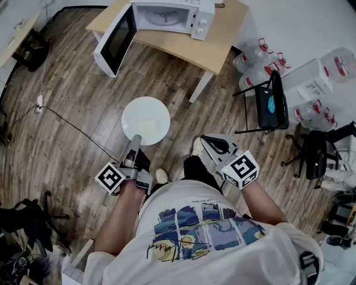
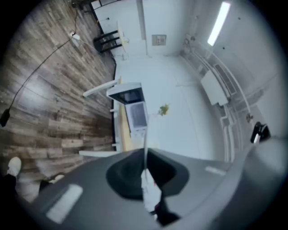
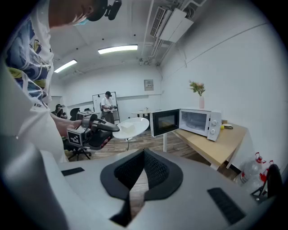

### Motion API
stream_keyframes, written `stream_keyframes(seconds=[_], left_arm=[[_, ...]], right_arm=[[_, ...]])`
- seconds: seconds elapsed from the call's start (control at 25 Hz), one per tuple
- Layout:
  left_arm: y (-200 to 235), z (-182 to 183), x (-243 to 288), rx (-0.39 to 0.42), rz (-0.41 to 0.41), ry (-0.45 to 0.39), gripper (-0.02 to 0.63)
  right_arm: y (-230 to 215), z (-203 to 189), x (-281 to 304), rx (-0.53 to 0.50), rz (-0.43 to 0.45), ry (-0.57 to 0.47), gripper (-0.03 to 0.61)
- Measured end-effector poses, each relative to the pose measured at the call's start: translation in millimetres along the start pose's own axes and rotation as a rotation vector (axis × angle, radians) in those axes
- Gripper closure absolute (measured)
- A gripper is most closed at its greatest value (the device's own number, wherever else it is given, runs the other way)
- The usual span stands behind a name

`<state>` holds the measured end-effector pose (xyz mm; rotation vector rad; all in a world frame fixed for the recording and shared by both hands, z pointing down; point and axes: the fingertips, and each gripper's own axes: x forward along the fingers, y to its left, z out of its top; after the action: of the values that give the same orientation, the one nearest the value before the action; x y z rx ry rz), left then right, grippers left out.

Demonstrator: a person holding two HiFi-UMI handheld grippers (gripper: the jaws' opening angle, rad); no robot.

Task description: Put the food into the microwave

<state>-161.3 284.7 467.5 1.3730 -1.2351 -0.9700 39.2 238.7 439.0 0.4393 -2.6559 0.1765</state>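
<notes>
Wood floor point(image 1: 67, 100) fills most of head view. Wooden table point(image 1: 222, 44) sits at top, well apart from the person, whose white printed T-shirt point(image 1: 211, 234) takes up the bottom edge. White microwave point(image 1: 172, 14) stands on the table w/ its door point(image 1: 115, 42) swung wide open to the left. Its turntable point(image 1: 165, 15) shows inside. Black chair point(image 1: 272, 103) and a cluster of water jugs point(image 1: 256, 58) stand right of the table, by the wall.

White round plate point(image 1: 136, 114) is held out over the floor in front of the person, btwn them and the table. L gripper point(image 1: 134, 143) is clamped on the plate's near rim. In L gripper view the rim runs edge-on as a thin line straight into the closed jaws, pads pressing it from both sides. R gripper point(image 1: 204, 139) is off to the right, apart from the plate, pointing fwd and a bit down. In R gripper view its jaw tips meet w/ nothing btwn them, only floor showing thru the slit below.

Food point(image 1: 147, 127) is a small pale yellowish piece lying on the plate, toward the L gripper side of centre; can't tell what kind. It's not in the microwave yet.
</notes>
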Motion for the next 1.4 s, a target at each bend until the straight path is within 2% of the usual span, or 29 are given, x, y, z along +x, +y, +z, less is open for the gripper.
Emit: stream_keyframes(seconds=[0.28,0.48,0.72,0.96,1.16,1.4], left_arm=[[11,-8,-37,-0.049,0.003,0.043,0.598],[10,-20,-38,-0.053,0.008,0.066,0.598],[9,-37,-21,-0.074,-0.005,0.108,0.598],[3,-52,23,-0.059,0.002,0.109,0.598],[-11,-61,85,-0.06,-0.002,0.071,0.598],[-16,-70,163,-0.043,0.012,0.019,0.598]], right_arm=[[50,2,-5,-0.005,-0.01,-0.001,0.572],[53,10,-19,-0.015,-0.043,-0.008,0.572],[46,-2,-31,0.022,-0.074,-0.02,0.572],[-7,-3,-31,0.017,-0.073,-0.047,0.571],[-79,11,-33,-0.008,-0.055,-0.081,0.528],[-166,11,-41,-0.014,-0.014,-0.088,0.532]])
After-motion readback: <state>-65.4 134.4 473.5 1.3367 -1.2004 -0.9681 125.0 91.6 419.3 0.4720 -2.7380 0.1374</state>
